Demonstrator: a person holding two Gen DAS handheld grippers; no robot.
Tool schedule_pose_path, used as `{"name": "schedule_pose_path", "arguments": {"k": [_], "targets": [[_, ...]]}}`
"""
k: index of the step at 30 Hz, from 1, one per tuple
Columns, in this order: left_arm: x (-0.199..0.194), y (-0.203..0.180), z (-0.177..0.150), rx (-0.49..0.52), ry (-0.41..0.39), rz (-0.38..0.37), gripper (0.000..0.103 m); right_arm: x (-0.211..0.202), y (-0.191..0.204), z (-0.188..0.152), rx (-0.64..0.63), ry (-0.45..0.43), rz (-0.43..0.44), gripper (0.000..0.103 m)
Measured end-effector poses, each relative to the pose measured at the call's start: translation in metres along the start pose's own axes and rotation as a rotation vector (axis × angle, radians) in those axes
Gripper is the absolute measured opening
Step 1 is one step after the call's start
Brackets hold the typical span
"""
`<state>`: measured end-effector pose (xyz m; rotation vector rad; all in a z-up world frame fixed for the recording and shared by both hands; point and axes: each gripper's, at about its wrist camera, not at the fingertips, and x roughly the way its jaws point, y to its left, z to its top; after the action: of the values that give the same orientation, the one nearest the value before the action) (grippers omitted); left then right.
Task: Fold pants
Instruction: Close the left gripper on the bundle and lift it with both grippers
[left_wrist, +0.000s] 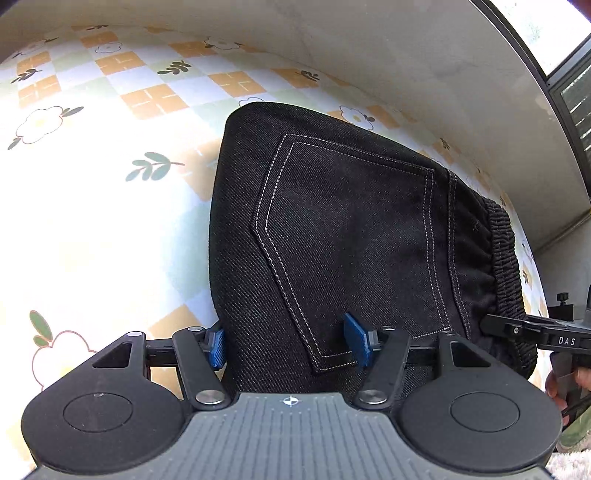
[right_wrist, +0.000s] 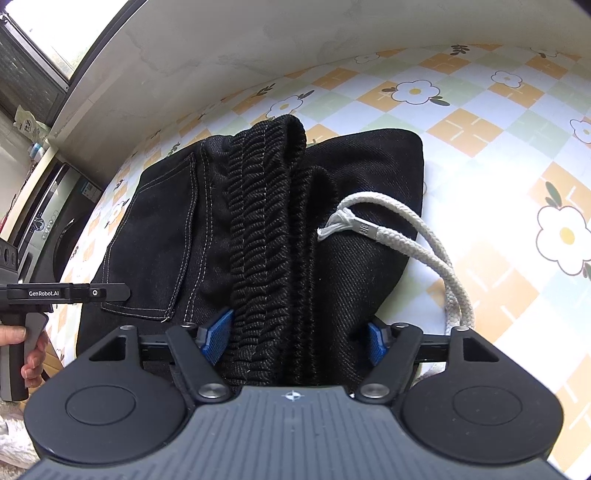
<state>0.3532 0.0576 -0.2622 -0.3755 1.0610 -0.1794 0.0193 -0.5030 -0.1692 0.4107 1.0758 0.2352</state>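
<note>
Left wrist view shows the pants (left_wrist: 343, 229), black denim with pale stitching, lying folded into a compact bundle on the flowered tablecloth (left_wrist: 92, 206). The back pocket (left_wrist: 347, 236) faces up, and the bundle runs lengthwise away from the fingers toward the wall. The left gripper (left_wrist: 288, 345) stands over the near end with its blue pads apart: one pad (left_wrist: 218, 347) sits just off the bundle's outer edge, the other over the pocket's lower corner, and neither visibly presses the cloth.

From the right wrist view, the gathered waistband (right_wrist: 266, 236) forms a ribbed ridge straight out from the right gripper (right_wrist: 299, 338), whose pads are also spread, straddling that ridge at its near end without pinching it. A white drawstring (right_wrist: 417, 243) loops over the denim on the outer side and trails off toward the gripper's frame. The other gripper's finger reaches in from the far side, with a person's hand (right_wrist: 29, 354) on its handle.

Both grippers sit at the same near end, side by side, so neither is clearly closer. The fold looks nearly finished. Any further fold, I judge, would go along the long axis, near end carried toward the wall, and the loose cord could drag or slip out.
</note>
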Motion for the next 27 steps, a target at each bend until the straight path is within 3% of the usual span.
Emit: {"name": "schedule_pose_path", "arguments": {"k": [3, 5, 6, 10, 12, 19, 27], "targets": [[-0.002, -0.004, -0.005, -0.027, -0.037, 0.028, 0.064, 0.001, -0.001, -0.002, -0.01, -0.019, 0.01, 0.076], [-0.007, -0.007, -0.011, -0.038, -0.053, 0.061, 0.055, 0.0, 0.002, -0.003, -0.028, -0.016, 0.002, 0.074], [-0.009, -0.009, -0.015, -0.05, -0.062, 0.064, 0.048, 0.001, 0.004, -0.002, -0.044, -0.002, 0.013, 0.065], [-0.03, -0.023, -0.03, -0.024, -0.111, 0.088, 0.021, -0.003, 0.031, 0.005, -0.169, 0.007, 0.005, 0.053], [-0.048, -0.021, -0.039, -0.031, -0.141, 0.067, 0.016, -0.008, 0.047, 0.006, -0.231, -0.004, 0.008, 0.049], [-0.091, -0.016, -0.076, -0.062, -0.232, 0.038, 0.014, -0.016, 0.121, -0.002, -0.418, -0.055, 0.037, 0.045], [-0.17, 0.037, -0.139, -0.148, -0.358, 0.063, 0.014, 0.003, 0.214, -0.025, -0.527, -0.018, 0.122, 0.043]]}}
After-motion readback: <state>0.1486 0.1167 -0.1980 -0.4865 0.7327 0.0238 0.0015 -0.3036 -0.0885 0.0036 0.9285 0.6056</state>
